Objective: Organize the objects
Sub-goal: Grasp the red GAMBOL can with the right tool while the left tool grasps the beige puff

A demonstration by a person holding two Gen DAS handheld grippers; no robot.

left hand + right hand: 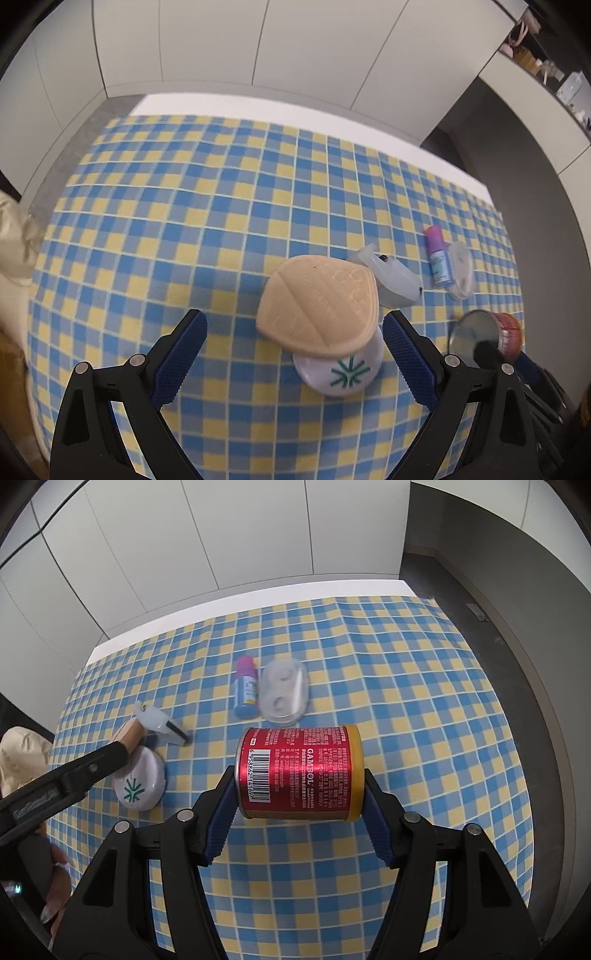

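Tongs come first. The right gripper (299, 801) has its blue ribbed pads (221, 819) pressed on the two ends of a red metal can with gold rims (299, 773), which lies on its side between them, clamped at about half spread. On the can's label reads "GAMBOL", beside a white barcode patch and rows of small print too fine to read.

The left gripper (295, 354) stands wide apart, nothing pressed by its blue pads (410, 365). Between its fingers, nearer the right-hand one, sits a white round case with a green snowflake-like logo (340, 369), and a tan padded powder puff (319, 304) rests tilted on top of it. No pad touches either.

Just beyond the puff lies a translucent pale plastic clip (391, 278). Farther on, past the can from the right tongs, a small bottle with a purple cap and blue label (245, 690) lies beside a clear oval contact-lens case (282, 692), almost touching; the bottle's writing is too small to read.

Everything rests on a blue and yellow checked tablecloth (424, 701).

A hand (55, 893) shows at the lower left edge of the right wrist view.
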